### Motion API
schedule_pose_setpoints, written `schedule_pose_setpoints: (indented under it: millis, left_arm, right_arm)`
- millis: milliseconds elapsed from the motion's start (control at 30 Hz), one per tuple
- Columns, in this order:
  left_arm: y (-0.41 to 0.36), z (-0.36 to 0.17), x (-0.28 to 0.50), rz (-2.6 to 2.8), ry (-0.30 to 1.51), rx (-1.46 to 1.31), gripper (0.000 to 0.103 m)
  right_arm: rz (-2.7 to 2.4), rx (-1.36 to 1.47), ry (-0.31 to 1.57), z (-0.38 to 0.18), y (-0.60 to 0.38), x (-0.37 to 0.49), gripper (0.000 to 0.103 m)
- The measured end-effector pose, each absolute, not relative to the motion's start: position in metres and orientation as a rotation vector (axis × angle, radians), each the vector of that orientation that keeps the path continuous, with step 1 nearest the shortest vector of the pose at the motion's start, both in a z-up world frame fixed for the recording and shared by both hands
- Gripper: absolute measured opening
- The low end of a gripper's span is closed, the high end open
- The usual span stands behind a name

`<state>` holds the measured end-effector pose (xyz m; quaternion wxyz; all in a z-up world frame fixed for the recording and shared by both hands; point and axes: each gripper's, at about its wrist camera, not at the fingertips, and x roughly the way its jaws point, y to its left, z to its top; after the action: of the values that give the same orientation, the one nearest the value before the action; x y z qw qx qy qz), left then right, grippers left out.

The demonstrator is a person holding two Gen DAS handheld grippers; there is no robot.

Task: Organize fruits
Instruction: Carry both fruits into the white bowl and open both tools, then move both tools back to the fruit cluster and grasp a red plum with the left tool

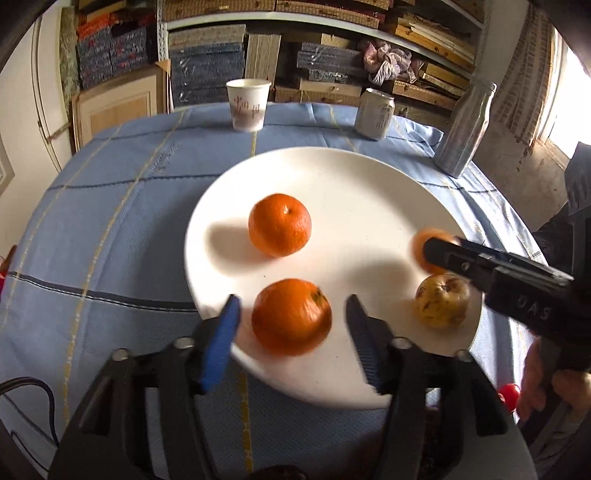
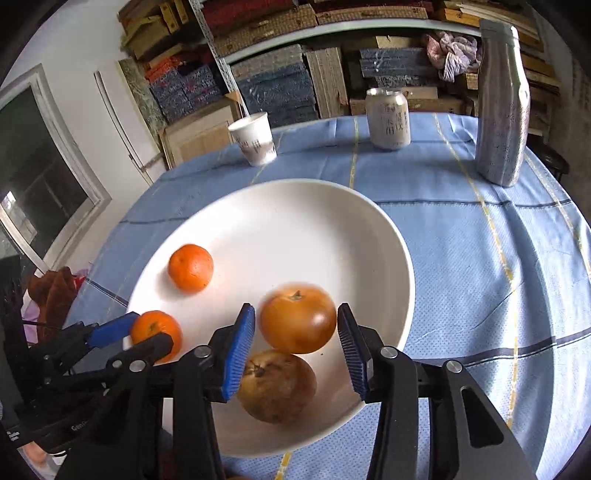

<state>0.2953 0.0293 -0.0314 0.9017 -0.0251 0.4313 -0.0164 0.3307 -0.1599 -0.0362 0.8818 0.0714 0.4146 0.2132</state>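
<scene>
Bright daylight frm right window, soft shadows, motion blur, fisheye-warped edges

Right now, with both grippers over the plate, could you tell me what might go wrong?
1. The round orange tangerine sits loose between the open left gripper fingers near the white ceramic plate rim; it could roll off.
2. The right gripper flanks the brownish-orange persimmon, close to the yellow-brown blemished apple; withdrawing may knock either.

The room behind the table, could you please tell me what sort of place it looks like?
Probably a storeroom or workshop used as a dining corner. Metal shelves hold stacked boxes and woven cases, the wall by the window is rough, and the blue tablecloth carries a white plate of fruit.
</scene>
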Motion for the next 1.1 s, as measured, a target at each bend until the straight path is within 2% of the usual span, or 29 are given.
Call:
schedule_pose_setpoints:
  millis: [167, 233, 300, 400, 533, 667, 1100]
  left_arm:
    - [0.037, 0.001, 0.269, -0.039, 0.807, -0.071, 0.068]
    - [0.045, 0.021, 0.247, -0.014, 0.748, -0.078, 0.071]
    - [0.052, 0.032, 0.227, 0.016, 0.699, -0.086, 0.096]
    - [0.063, 0.032, 0.185, 0.072, 0.650, -0.095, 0.096]
    - [0.073, 0.008, 0.142, 0.093, 0.668, -0.096, 0.096]
    - [0.082, -0.021, 0.125, 0.159, 0.723, -0.080, 0.096]
    - [0.084, -0.041, 0.133, 0.193, 0.801, -0.040, 0.096]
  right_arm:
    - [0.484, 0.140, 0.618, 0.035, -0.176, 0.277, 0.049]
    - [0.509, 0.128, 0.501, 0.065, -0.182, 0.240, 0.070]
    - [0.524, 0.103, 0.417, 0.078, -0.188, 0.204, 0.076]
    - [0.497, 0.083, 0.392, 0.061, -0.199, 0.166, 0.084]
    - [0.426, 0.088, 0.407, 0.016, -0.219, 0.133, 0.087]
    - [0.370, 0.090, 0.542, -0.022, -0.232, 0.131, 0.088]
    - [0.346, 0.251, 0.632, -0.039, -0.257, 0.149, 0.089]
